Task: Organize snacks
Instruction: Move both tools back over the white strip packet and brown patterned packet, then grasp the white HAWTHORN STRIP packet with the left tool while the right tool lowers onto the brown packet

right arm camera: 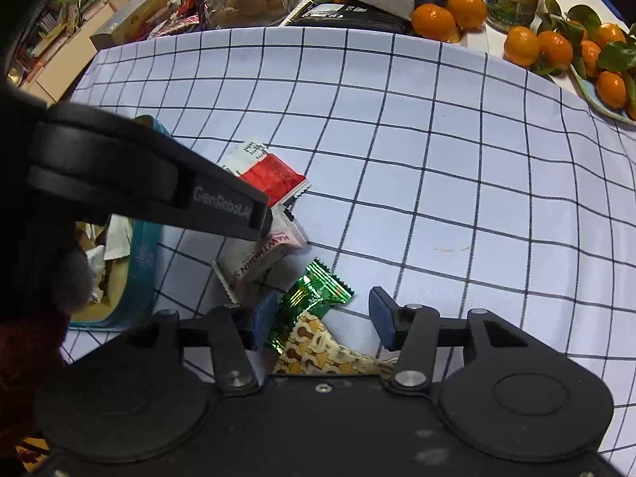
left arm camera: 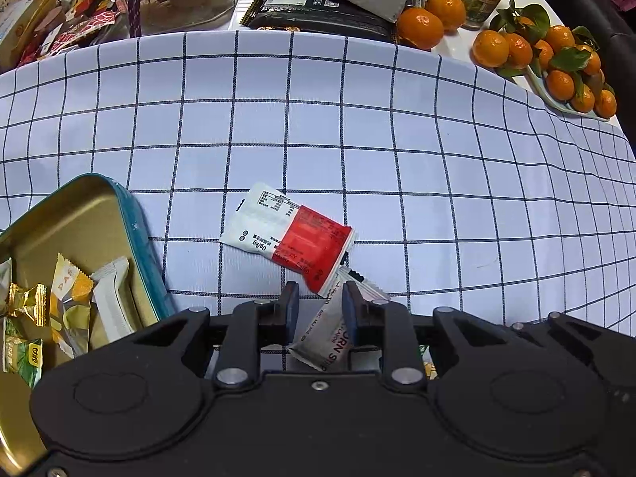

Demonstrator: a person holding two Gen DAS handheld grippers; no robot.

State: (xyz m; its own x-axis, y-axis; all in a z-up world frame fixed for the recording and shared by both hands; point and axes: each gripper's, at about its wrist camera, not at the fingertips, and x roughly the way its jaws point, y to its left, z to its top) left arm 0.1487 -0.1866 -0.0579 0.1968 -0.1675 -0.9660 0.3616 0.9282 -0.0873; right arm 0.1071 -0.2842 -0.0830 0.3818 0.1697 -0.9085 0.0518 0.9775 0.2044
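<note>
Two views to go through. Left wrist first: the left gripper (left arm camera: 318, 302) sits narrow around a white hawthorn stick pack (left arm camera: 328, 334), pads hugging its sides, probably to lift it into the teal tin (left arm camera: 139, 234) off to its left, where other snacks already lie. A red-and-white packet (left arm camera: 294, 238) lies just ahead.

Right wrist: the right gripper (right arm camera: 324, 314) stands half open over a green candy (right arm camera: 312, 294), not pinching it. Checked cloth covers the worktop (right arm camera: 437, 159); oranges (right arm camera: 556, 47) and clutter crowd the far edge.
</note>
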